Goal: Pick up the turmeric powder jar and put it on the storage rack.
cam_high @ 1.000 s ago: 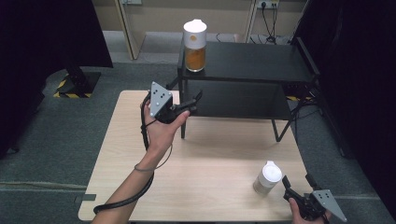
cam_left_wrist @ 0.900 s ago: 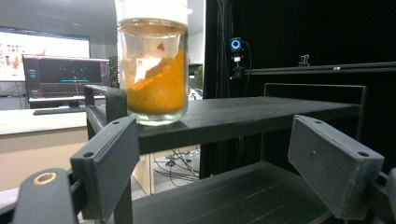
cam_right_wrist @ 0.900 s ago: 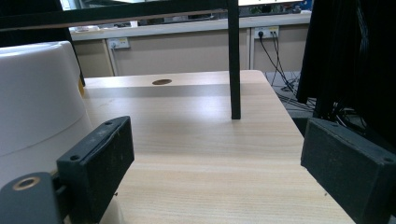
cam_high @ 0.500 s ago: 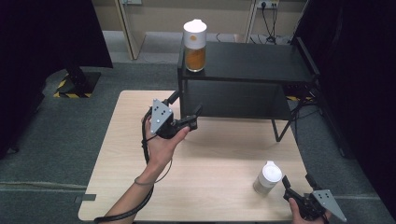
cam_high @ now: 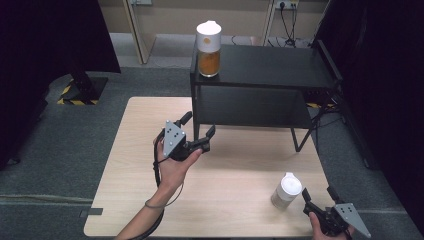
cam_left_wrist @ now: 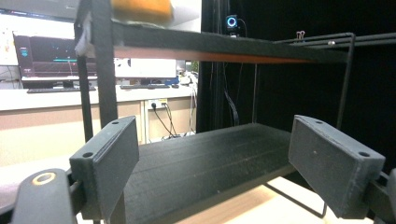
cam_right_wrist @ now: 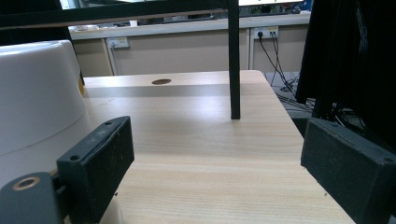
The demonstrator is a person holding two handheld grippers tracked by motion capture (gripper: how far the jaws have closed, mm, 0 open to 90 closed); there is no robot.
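Near the front right corner of the worktop (cam_high: 125, 200), we are finding the right tongs (cam_high: 316, 201) standing wide and empty, just beside the white-lidded jar (cam_high: 287, 190). We are judging that a careless advance could clip the jar's side and tip it toward the edge. At the middle of the worktop, the left tongs (cam_high: 199, 132) are hanging wide and empty before the black shelf rack (cam_high: 270, 65); striking its frame could shake the orange-filled jar (cam_high: 208, 48) at the top shelf's left corner.
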